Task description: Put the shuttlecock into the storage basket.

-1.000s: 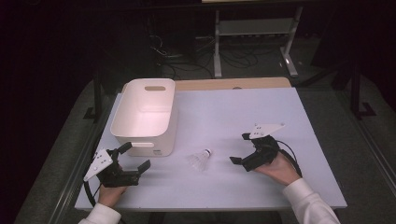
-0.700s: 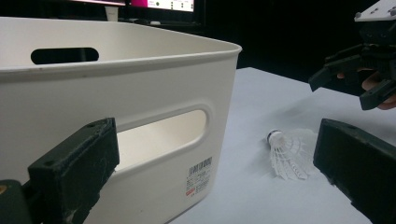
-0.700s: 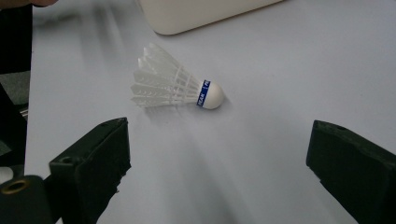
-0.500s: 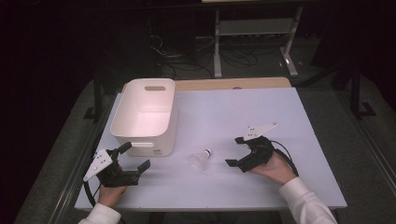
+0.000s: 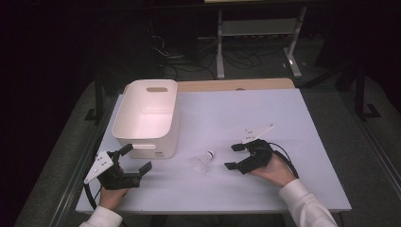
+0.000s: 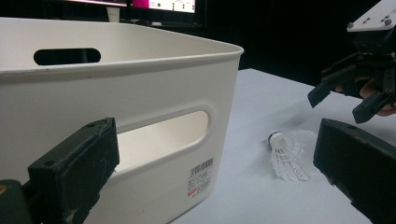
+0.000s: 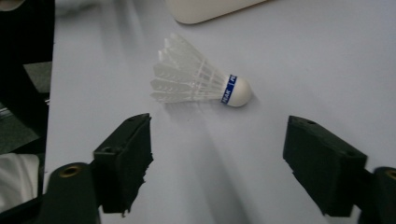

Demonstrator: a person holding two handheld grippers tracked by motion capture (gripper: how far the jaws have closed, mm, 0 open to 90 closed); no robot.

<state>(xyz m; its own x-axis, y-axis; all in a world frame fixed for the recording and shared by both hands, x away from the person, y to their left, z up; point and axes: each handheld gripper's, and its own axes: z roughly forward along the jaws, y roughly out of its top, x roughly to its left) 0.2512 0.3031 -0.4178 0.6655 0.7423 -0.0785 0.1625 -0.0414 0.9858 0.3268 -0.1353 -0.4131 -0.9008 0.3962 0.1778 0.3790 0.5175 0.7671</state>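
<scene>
Shuttlecock point(image 5: 204, 161) lies on its side on table point(image 5: 283, 123), beside bin point(image 5: 147, 116), cork tip toward far edge, feathers toward me. My right gripper point(image 5: 235, 156) near it, jaws just narrowing, nothing between; left gripper point(image 5: 136, 159) wide, empty.

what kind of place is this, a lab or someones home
Most likely a lab or recording room, not a home. A plain white table stands in a dark room with loose cables on the floor behind and a metal stand; lit monitors glow beyond the white bin.
</scene>
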